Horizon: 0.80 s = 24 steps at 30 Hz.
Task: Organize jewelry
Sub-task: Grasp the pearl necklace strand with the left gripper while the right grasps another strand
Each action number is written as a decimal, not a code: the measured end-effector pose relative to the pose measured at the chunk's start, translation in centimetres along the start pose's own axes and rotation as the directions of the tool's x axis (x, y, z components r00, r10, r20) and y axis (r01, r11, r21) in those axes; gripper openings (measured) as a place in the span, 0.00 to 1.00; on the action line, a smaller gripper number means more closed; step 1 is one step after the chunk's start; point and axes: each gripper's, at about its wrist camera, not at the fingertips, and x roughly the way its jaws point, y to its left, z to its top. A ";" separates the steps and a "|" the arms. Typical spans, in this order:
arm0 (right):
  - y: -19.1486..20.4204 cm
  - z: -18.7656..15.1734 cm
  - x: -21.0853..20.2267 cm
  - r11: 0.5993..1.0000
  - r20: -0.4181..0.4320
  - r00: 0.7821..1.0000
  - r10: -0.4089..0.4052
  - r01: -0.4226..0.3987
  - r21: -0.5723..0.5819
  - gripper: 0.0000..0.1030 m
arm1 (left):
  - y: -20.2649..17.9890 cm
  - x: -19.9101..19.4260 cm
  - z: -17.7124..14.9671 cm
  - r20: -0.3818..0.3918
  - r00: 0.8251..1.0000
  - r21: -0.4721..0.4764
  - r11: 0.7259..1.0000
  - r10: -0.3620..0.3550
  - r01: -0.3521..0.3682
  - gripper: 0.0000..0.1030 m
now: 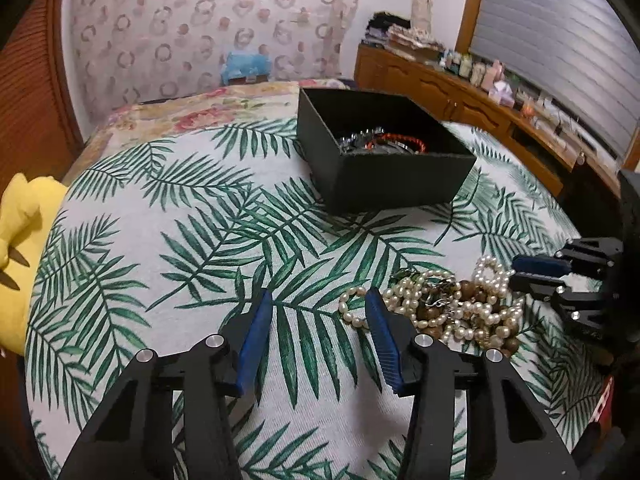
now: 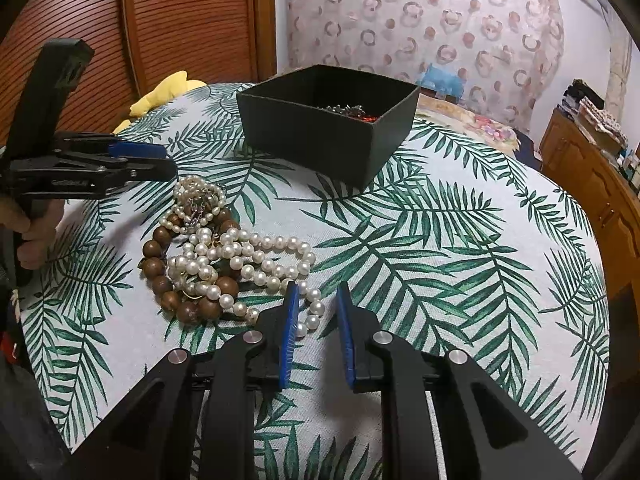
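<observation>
1. Left wrist view: the left gripper (image 1: 320, 300) hangs over the leaf-print cloth (image 1: 180, 240) with its blue fingers spread apart and nothing between them. Its right finger sits just beside the jewelry pile (image 1: 448, 304) – white pearls tangled with brown beads. The black box (image 1: 384, 176) stands farther back, with a red bracelet (image 1: 400, 140) and more pieces inside. The right gripper (image 1: 516, 272) pokes in from the right edge, at the pile.

2. Right wrist view: the right gripper (image 2: 318, 300) has a narrow gap between its fingers – a pearl strand (image 2: 310, 312) lies in that gap, and no pad squeezes it. The pile spreads to the left, the box sits behind.
</observation>
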 end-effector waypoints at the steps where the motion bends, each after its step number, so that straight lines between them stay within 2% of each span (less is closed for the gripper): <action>1: 0.0 0.0 0.0 1.000 0.000 1.000 0.001 -0.001 0.000 0.20 | -0.1 0.3 0.1 -0.012 1.000 0.006 1.000 0.003 -0.003 0.37; 8: 0.0 0.0 0.0 1.000 0.000 1.000 0.001 -0.001 -0.003 0.21 | -1.0 1.1 0.4 -0.034 0.999 0.050 0.999 0.016 -0.014 0.28; 11: 0.0 0.0 0.0 1.000 0.000 1.000 0.002 -0.002 -0.002 0.21 | -1.5 1.4 0.5 -0.036 0.999 0.081 0.996 0.031 -0.028 0.16; 13: 0.1 0.1 0.1 1.000 0.000 1.000 0.002 -0.002 -0.002 0.21 | -1.7 1.5 0.6 -0.034 0.999 0.095 0.995 0.038 -0.035 0.04; 17: 0.0 0.0 0.1 1.000 0.000 1.000 0.003 -0.003 -0.002 0.22 | -1.7 0.9 0.5 -0.015 1.000 0.082 0.996 0.019 -0.018 0.04; 24: 0.1 0.1 0.0 1.000 0.000 1.000 0.003 -0.003 -0.002 0.22 | -2.1 -3.7 0.7 0.113 0.994 0.046 0.999 -0.007 0.002 0.04</action>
